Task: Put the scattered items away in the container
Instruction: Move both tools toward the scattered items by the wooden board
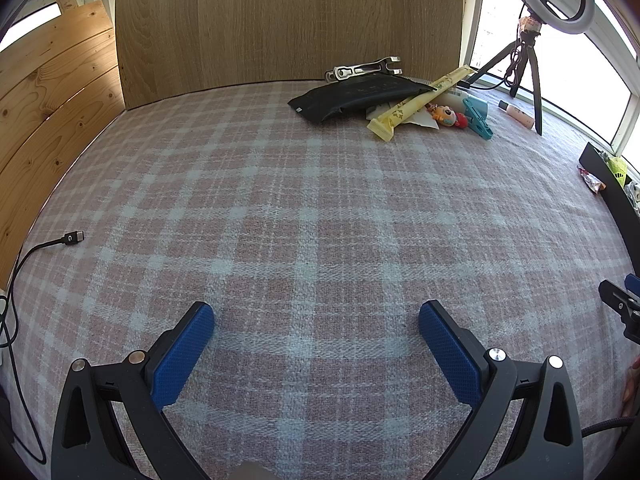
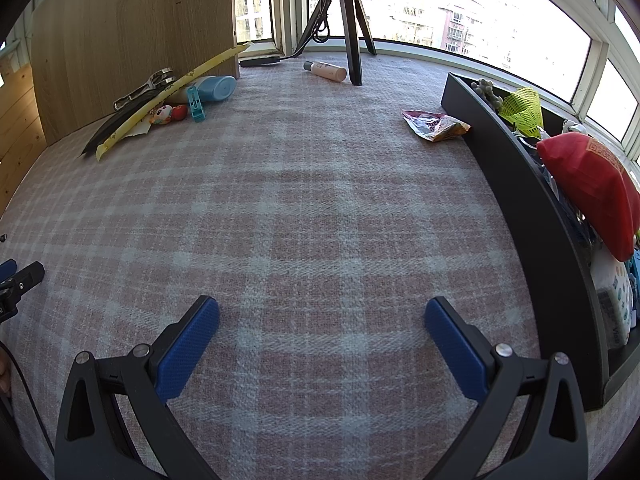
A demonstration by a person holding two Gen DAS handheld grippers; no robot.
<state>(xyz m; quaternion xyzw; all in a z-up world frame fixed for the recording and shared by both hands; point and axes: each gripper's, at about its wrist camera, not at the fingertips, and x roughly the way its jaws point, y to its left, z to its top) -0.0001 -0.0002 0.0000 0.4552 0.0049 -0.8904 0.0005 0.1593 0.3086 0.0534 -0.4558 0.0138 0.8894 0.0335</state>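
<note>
Two grippers, both with jaws spread wide and nothing between them: left gripper (image 1: 316,346) and right gripper (image 2: 322,344) hover over bare plaid cloth (image 2: 304,208). Bin (image 2: 532,216) sits at the right edge, already part full. Loose stuff: snack wrapper (image 2: 434,125) just beside the bin's far corner, pink bottle (image 2: 325,70) by the tripod (image 2: 349,20), and a pile against the wood board (image 1: 280,20) holding a black pouch (image 1: 360,94), yellow sleeve (image 1: 416,102), toy (image 1: 446,115), teal clip (image 1: 478,116), metal tool (image 1: 362,69). I'd take the wrapper first with the right: shortest carry. Pinch it low at a crumpled edge. In the pile, lift the sleeve before the pouch.
</note>
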